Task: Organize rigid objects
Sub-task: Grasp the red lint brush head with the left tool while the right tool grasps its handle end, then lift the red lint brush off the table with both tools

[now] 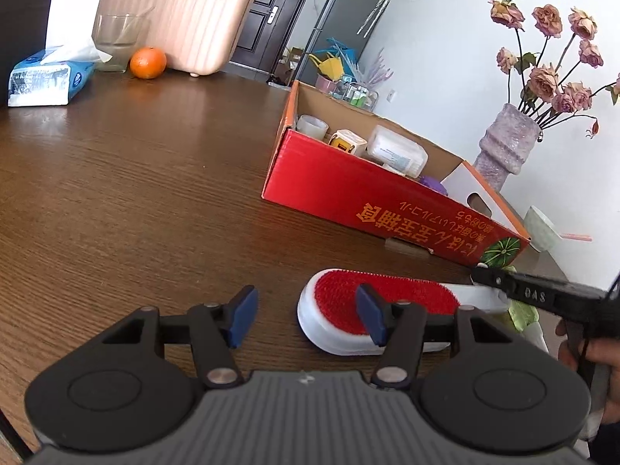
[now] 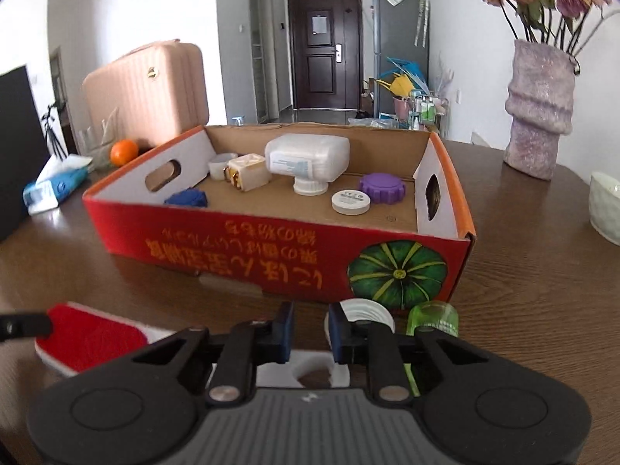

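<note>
A white brush with red bristles (image 1: 381, 310) lies on the wooden table in front of the red cardboard box (image 1: 348, 190). My left gripper (image 1: 306, 316) is open just left of the brush head, its right finger over the bristles. My right gripper (image 1: 503, 285) reaches in from the right over the brush handle (image 1: 471, 294). In the right wrist view my right gripper (image 2: 310, 335) stands partly open above the white handle (image 2: 302, 368), with the brush head (image 2: 93, 337) at the left. The box (image 2: 271, 248) holds several items.
A green transparent cup (image 2: 434, 317) and a white ribbed lid (image 2: 368, 312) lie before the box. A purple vase (image 2: 538, 108), a white bowl (image 2: 606, 205), an orange (image 1: 148, 62), a tissue pack (image 1: 46, 77), a glass (image 1: 116, 40) and a pink case (image 1: 178, 15) stand around.
</note>
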Tool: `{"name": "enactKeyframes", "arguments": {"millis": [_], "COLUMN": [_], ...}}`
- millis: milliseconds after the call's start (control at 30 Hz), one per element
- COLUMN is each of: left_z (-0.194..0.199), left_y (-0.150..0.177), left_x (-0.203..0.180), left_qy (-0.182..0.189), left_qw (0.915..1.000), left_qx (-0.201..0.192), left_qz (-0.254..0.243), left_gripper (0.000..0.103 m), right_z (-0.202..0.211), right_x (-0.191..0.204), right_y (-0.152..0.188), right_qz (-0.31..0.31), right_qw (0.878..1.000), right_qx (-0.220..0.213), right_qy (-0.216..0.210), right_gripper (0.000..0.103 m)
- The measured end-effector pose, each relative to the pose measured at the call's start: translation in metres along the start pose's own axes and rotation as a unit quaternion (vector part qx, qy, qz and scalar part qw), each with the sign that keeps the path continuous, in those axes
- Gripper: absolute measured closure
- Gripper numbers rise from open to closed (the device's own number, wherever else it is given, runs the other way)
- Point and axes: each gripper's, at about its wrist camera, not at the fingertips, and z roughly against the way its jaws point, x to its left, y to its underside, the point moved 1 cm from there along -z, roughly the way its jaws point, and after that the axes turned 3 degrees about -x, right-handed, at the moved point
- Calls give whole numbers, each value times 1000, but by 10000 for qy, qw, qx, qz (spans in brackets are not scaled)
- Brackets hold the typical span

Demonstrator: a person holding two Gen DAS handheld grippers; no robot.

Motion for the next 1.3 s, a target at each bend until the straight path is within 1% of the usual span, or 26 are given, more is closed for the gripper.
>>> {"name": "enactKeyframes", "arguments": {"millis": [67, 200, 267, 333, 433, 567, 667, 800, 900, 1000, 1133, 1300], "left_z": [-1, -2, -1, -1, -2, 1, 2, 3, 4, 3, 2, 3], "left_y": [0, 1, 1, 2, 2, 3, 4, 5, 6, 5, 5, 5], "left_x": [0, -3, -5, -6, -7, -10, -10, -12, -14, -12, -13, -13], "left_qy": [-14, -63, -66, -66, -98, -137, -135, -169, -141, -131, -132, -109], "left_qw": [10000, 9999, 9998, 9998, 9997, 9994, 9994, 9990, 9988, 9990, 9989, 9989], "left_qx": [-24, -79, -98, -122, -107, -130, -129, -142, -127, -125, -136, -158], "left_qz": [-30, -83, -142, -148, -179, -307, -308, -377, -458, -402, -421, -434], "left_gripper": [46, 46, 45, 45, 45, 46, 46, 46, 46, 45, 45, 45], "right_z": [9, 28, 36, 42, 48, 66, 75, 79, 83, 78, 72, 66], "right_x": [-3, -7, -10, -13, -15, -19, -20, -15, -16, -18, -20, -23], "right_y": [4, 14, 18, 23, 29, 34, 38, 41, 43, 43, 40, 41], "right_qz": [-73, -130, -163, -253, -276, -360, -358, -338, -350, -430, -645, -819], "right_qw": [10000, 9997, 9995, 9995, 9992, 9989, 9991, 9992, 9992, 9990, 9978, 9965], "right_qx": [-34, -159, -194, -151, -129, -236, -212, -174, -166, -111, -164, -99], "right_qy": [-8, 151, 165, 150, 258, 194, 85, 99, 7, 105, -40, 140], "right_gripper": [84, 83, 83, 83, 83, 82, 82, 82, 82, 82, 82, 84]}}
